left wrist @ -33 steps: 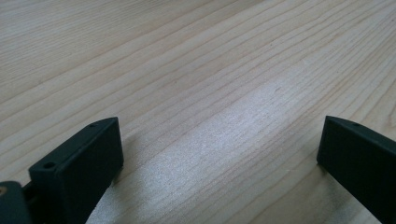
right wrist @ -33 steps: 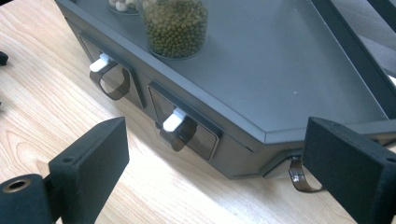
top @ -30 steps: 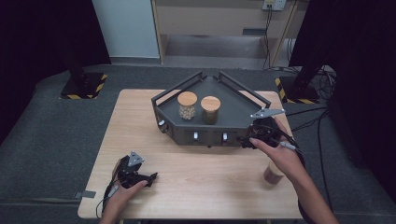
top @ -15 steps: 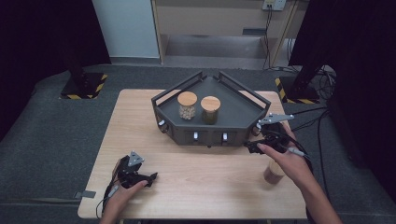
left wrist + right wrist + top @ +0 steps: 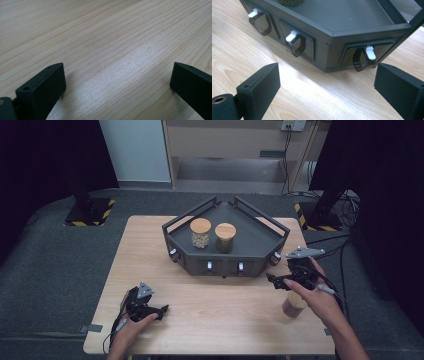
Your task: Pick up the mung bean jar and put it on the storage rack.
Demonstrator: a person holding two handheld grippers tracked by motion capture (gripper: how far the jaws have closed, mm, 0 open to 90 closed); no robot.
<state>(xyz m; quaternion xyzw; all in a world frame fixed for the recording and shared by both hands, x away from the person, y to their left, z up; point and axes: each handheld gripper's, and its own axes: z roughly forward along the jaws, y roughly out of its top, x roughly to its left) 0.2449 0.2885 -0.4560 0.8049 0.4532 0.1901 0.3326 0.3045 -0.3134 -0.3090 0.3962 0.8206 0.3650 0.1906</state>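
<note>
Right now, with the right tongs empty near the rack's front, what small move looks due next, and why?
Probably a small move back and down toward the jar on the table by the person's right hand. The right tongs are open and empty, facing the hooks on the dark rack, where two jars already stand. The left tongs rest open on bare wood.

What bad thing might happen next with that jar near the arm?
The jar stands on the table right under the person's right hand, near the edge; a wrist move might knock it over. The right hand-held gripper, jaws open, sits close to the rack and its hooks, so it might bump them.
</note>
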